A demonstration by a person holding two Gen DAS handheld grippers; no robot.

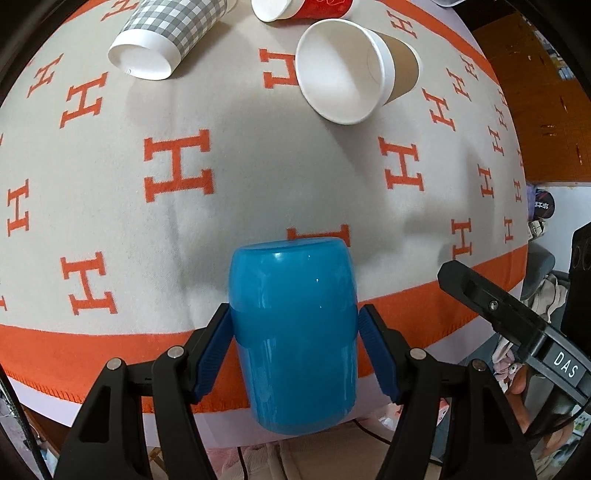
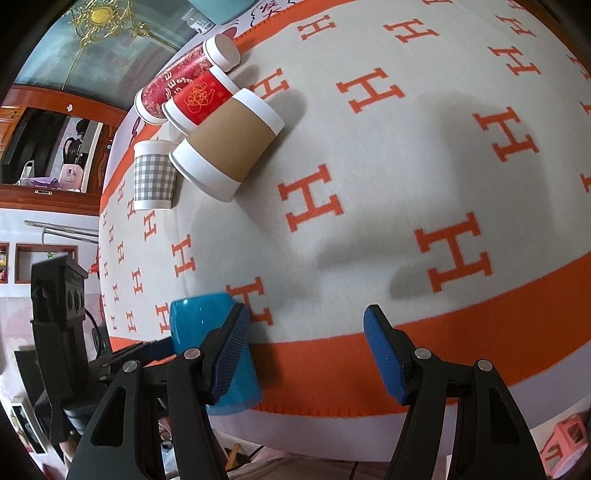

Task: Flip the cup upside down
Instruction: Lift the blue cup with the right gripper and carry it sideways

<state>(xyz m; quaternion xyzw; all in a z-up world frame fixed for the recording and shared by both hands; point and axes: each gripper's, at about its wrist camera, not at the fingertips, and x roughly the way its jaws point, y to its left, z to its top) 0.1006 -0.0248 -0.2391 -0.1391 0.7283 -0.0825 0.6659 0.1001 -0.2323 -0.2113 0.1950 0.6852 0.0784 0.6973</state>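
The left gripper (image 1: pixel 295 347) was clamped on the blue cup (image 1: pixel 293 332), held off the blanket (image 1: pixel 258 166). The right gripper (image 2: pixel 308 354), at three o'clock of it, had fingers spread, empty.

The left gripper (image 1: pixel 295 347) has its blue pads pressed against both sides of the blue cup (image 1: pixel 293 332), which is held above the near orange border of the H-patterned cloth (image 1: pixel 177 206). Beyond the blue cup a brown-sleeved paper cup (image 1: pixel 354 70) lies on its side, mouth toward us. Left of that lies a grey checked cup (image 1: pixel 166 37); a red cup (image 1: pixel 306 9) lies behind. The right gripper (image 1: pixel 517 325) shows just right of the blue cup.
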